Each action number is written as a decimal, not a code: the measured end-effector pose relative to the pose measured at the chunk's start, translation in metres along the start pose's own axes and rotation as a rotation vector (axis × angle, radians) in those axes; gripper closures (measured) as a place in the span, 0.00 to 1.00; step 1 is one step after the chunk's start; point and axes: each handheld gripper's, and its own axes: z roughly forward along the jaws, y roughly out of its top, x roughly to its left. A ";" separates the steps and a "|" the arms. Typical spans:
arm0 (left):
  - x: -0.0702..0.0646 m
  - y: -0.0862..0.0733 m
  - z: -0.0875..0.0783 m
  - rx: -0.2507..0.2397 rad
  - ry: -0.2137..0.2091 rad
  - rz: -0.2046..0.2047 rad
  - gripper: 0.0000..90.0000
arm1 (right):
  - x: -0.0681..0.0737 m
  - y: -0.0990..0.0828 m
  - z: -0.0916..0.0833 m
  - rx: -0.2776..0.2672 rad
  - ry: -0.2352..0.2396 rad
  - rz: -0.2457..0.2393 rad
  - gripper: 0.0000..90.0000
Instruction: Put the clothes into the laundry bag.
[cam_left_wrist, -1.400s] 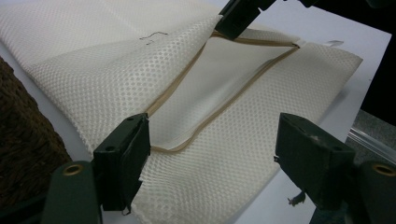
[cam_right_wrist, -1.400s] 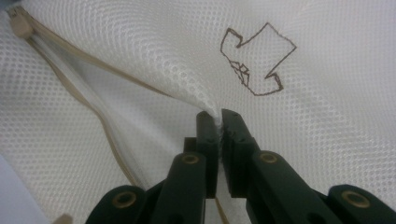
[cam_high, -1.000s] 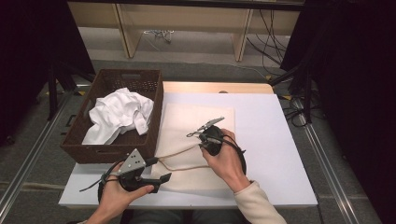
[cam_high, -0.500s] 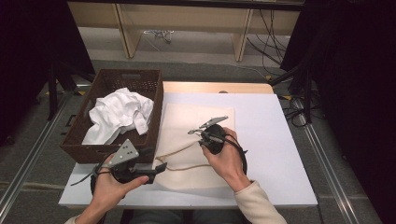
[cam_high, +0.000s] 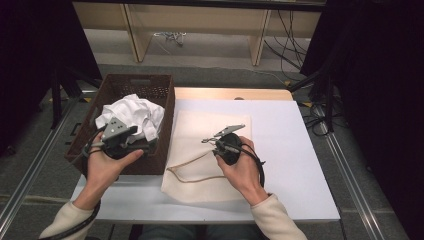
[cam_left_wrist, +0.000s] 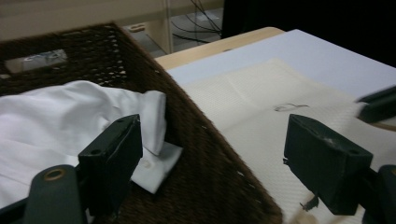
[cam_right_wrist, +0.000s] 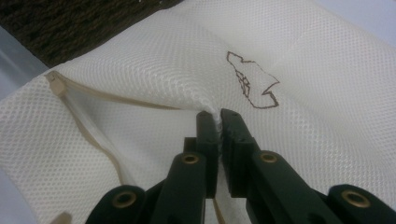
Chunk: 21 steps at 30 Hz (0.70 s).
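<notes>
Wicker basket (cam_high: 162, 107) beside mesh bag (cam_high: 200, 130), white cloth (cam_high: 135, 111) inside

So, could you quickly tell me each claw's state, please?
Left claw: open, holding nothing, jaws just opened wider.
Right claw: shut on the mesh bag.

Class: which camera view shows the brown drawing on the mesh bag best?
The right gripper view: the brown drawing is close and sharp on the mesh bag. The left gripper view shows it small and distant. In the high view it is too small to make out.
</notes>
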 end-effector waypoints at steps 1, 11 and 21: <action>0.005 0.003 0.002 0.008 0.014 -0.002 0.21 | 0.000 0.000 0.000 -0.001 0.004 -0.004 0.97; 0.047 0.027 0.027 0.050 0.111 -0.039 0.21 | 0.000 0.001 -0.002 -0.015 -0.004 0.012 0.97; 0.080 0.026 0.060 0.180 0.174 -0.059 0.19 | 0.000 0.000 0.000 -0.011 0.012 0.001 0.97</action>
